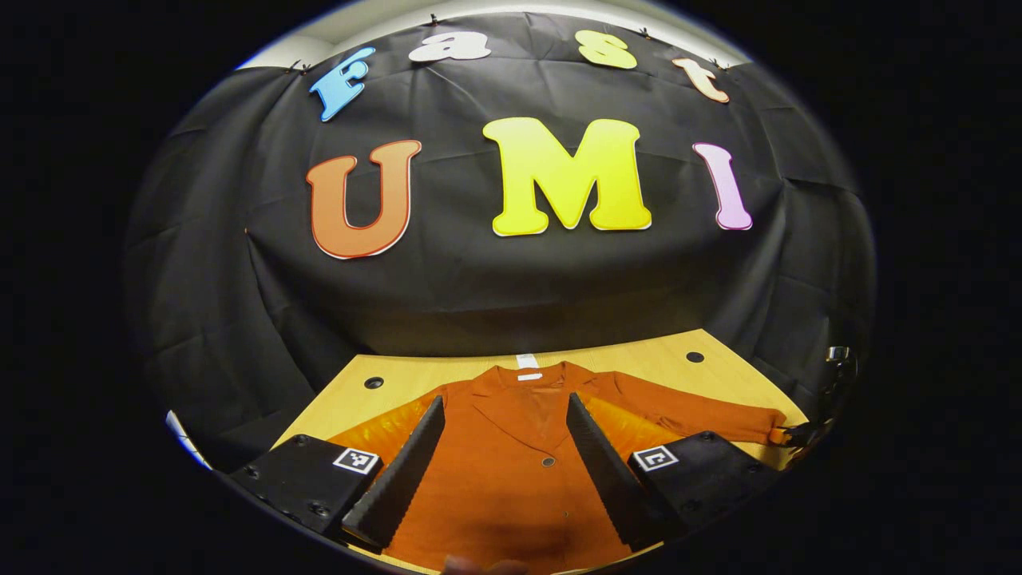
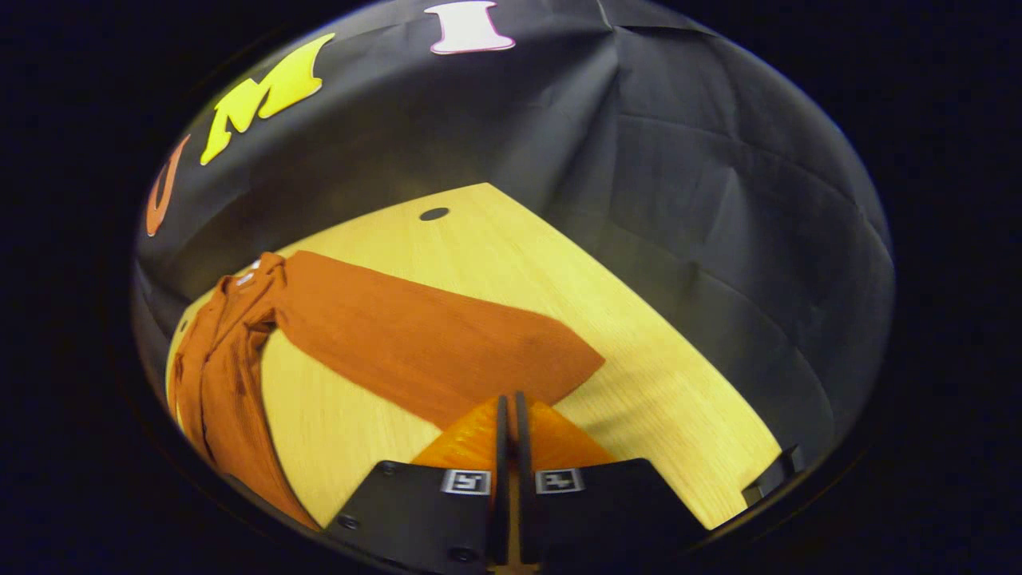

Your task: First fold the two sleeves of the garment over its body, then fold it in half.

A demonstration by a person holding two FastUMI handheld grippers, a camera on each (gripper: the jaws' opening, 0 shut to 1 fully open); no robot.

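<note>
While the left gripper (image 1: 505, 447) hangs above the front of the garment (image 1: 511, 471), its two fingers (image 1: 403, 471) stand wide apart with nothing between them but the cloth lying below. In the left gripper view the garment — a rust-orange jacket with a notched collar and a small button on its front — lies flat on the light wooden table (image 1: 703, 371), collar toward the booth's wall. One sleeve (image 1: 703, 417) runs out to the right across the table, and at its cuff a dark gripper tip (image 1: 802, 434) sits at the edge of the picture. A shiny orange lining shows on both sides of the jacket's body. Two dark round holes mark the far corners of the table.

In the right gripper view the right gripper (image 2: 511, 435) has its fingers pressed together on the cuff end of the sleeve (image 2: 431, 339) — a fold of shiny orange lining bulges on either side of them. The sleeve stretches away across the table (image 2: 655, 399) to the jacket's body (image 2: 211, 359), which lies at the left edge, and looks slightly raised near the fingers.
</note>
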